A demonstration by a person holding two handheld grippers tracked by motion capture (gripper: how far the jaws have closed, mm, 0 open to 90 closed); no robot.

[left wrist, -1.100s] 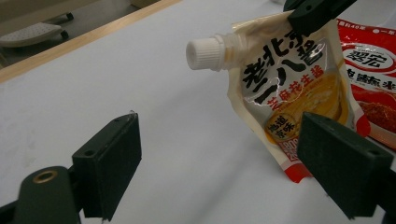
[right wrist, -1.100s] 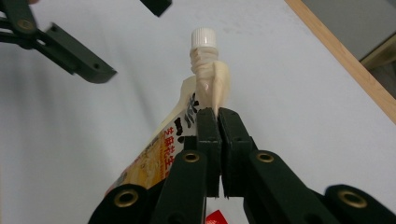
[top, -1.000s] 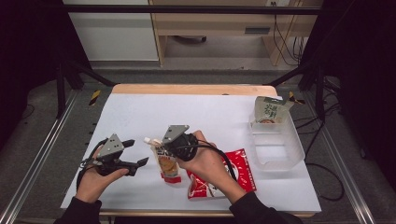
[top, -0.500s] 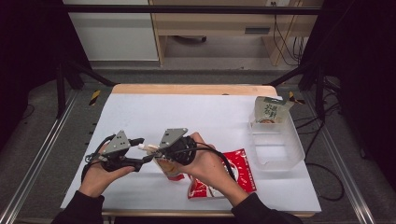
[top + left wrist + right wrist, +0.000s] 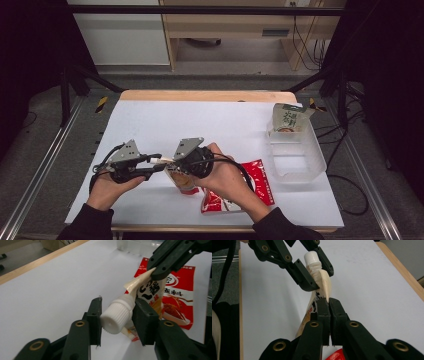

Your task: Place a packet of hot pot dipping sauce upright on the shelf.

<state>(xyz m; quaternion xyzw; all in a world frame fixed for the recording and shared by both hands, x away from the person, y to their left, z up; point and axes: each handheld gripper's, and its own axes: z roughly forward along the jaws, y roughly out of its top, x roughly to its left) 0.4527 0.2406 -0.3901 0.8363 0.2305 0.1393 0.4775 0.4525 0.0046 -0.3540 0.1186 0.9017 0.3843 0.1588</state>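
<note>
A cream spouted pouch [image 5: 182,181] with a white screw cap [image 5: 116,317] is held up off the white table at the front centre. My right gripper [image 5: 326,302] is shut on the pouch's flat upper edge [image 5: 323,288], just below the spout. My left gripper [image 5: 116,315] comes in from the left, level with the table. Its jaws have just been closing, and both pads now press on the sides of the cap [image 5: 312,257]. In the high view the left gripper [image 5: 155,164] meets the right gripper [image 5: 172,167] at the pouch's top.
A red food packet [image 5: 252,186] lies flat under my right forearm. A clear plastic tub [image 5: 300,157] stands at the right edge of the table, with a green-and-white pouch [image 5: 290,117] propped at its far end. The table's wooden far edge [image 5: 200,95] runs across the back.
My left gripper has moved right to the pouch's spout, and its jaws have narrowed onto the cap. The right gripper has kept still with the pouch in it.
</note>
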